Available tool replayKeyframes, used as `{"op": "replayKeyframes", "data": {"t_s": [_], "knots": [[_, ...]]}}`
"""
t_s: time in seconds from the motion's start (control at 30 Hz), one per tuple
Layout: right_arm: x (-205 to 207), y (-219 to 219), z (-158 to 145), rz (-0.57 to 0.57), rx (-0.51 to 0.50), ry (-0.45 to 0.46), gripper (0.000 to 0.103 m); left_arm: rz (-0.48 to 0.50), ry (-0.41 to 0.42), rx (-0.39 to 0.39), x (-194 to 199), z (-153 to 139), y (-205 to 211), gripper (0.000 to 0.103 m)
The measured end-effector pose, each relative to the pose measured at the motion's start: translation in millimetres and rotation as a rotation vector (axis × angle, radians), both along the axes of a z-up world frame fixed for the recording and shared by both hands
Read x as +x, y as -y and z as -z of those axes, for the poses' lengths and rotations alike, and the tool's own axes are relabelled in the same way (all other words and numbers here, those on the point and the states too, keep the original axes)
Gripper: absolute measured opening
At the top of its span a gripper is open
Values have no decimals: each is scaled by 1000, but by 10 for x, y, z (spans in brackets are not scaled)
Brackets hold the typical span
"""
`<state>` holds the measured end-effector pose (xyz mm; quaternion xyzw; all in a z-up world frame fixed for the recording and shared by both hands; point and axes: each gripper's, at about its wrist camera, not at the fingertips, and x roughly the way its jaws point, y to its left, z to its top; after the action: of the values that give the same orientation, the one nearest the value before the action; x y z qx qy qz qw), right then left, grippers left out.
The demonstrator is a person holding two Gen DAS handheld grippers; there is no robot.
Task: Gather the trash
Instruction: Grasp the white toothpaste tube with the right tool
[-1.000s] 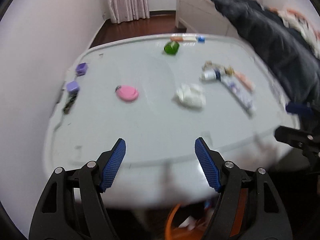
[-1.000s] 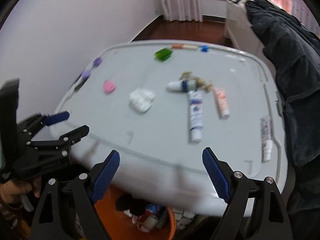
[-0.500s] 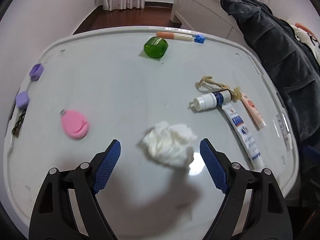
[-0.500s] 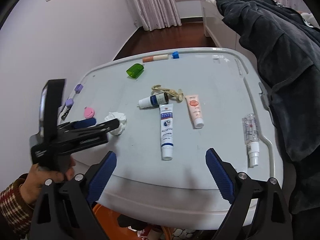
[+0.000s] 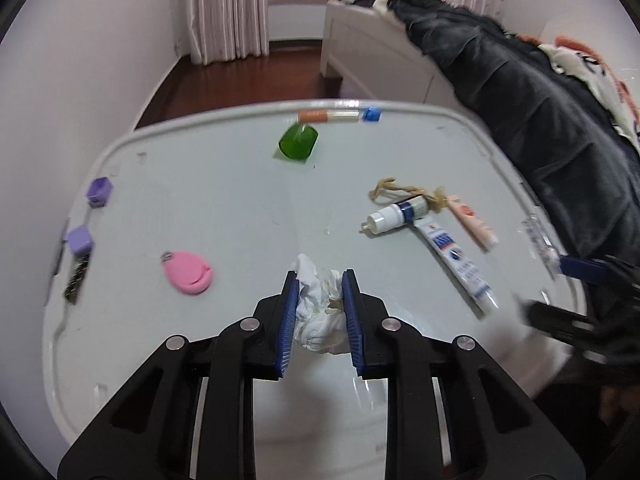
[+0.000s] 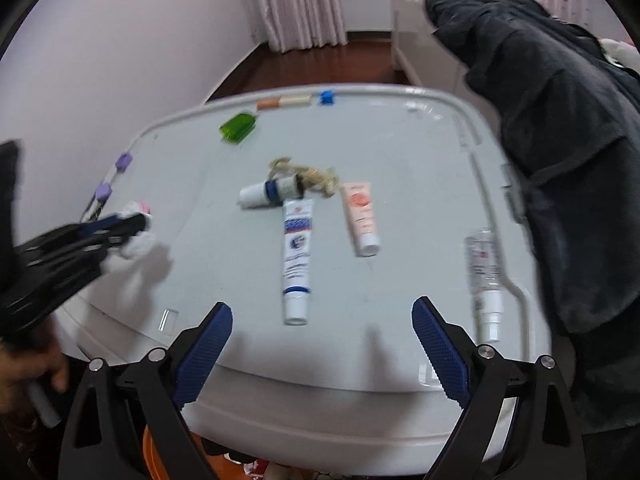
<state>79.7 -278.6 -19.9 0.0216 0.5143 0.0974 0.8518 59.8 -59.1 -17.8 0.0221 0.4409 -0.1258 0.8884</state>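
Note:
A crumpled white tissue (image 5: 318,308) lies on the pale table (image 5: 224,200), squeezed between the blue pads of my left gripper (image 5: 319,280), whose jaws are closing on it. The right wrist view shows the same tissue (image 6: 138,240) at the left, in the blurred left gripper. My right gripper (image 6: 322,316) stands open above the table's near edge with nothing between its fingers. Just beyond it lies a white and blue tube (image 6: 297,252). Below the edge, an orange bin (image 6: 158,456) with scraps shows.
On the table lie a small white bottle (image 5: 396,214), a peach tube (image 5: 472,222), tan string (image 5: 404,192), a clear spray bottle (image 6: 484,272), a green cap (image 5: 298,142), a pink oval case (image 5: 188,272) and two purple blocks (image 5: 80,238). Dark bedding (image 5: 540,120) hangs at the right.
My left gripper moved forward over the table onto the tissue and closed from wide open onto it. The right gripper sank a little toward the table edge, still open.

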Motion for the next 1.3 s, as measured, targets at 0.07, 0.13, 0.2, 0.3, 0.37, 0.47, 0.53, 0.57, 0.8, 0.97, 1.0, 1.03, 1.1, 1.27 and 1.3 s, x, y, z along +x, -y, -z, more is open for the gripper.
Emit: {"op": "replayKeyframes", "data": {"t_s": [0.07,0.13,0.2,0.3,0.37,0.47,0.53,0.57,0.8,0.97,1.0,1.03,1.1,1.27,1.3], "knots": [[60,-141,102,-28,-24,-32,90,1,19,-15,-138,-37,-61,22],[101,-280,172,-55,-57,-42,90,4,24,-27,-242,-25,-84,22],[163,-419,232,-78,-101,-38,90,10,19,-43,-312,0,-108,22],[264,-529,310,-86,-132,-35,86,23,14,-45,-329,29,-91,22],[327,-562,373,-84,-140,-43,79,29,8,-55,-334,46,-80,23],[358,-606,438,-96,-156,-46,58,41,-2,-55,-345,77,-73,23],[361,-650,426,-117,-154,-26,31,48,-10,-59,-347,96,-60,23],[359,-661,417,-124,-145,-26,26,48,-11,-59,-351,102,-57,23],[266,-607,270,-129,-55,-28,21,52,-13,-67,-363,107,-49,23],[157,-546,84,-111,-9,-11,20,57,-10,-68,-413,56,-69,23],[140,-536,56,-110,-6,-9,20,58,-10,-71,-429,35,-72,23],[102,-530,-6,-109,-2,-2,19,59,-7,-71,-442,13,-82,23],[39,-527,-91,-113,-3,13,19,63,-3,-72,-517,-30,-82,23],[-123,-548,-258,-130,-20,40,18,78,-13,-87,-743,-49,-69,23],[-157,-562,-293,-136,-32,47,18,81,-16,-88,-779,-48,-64,23]]}}
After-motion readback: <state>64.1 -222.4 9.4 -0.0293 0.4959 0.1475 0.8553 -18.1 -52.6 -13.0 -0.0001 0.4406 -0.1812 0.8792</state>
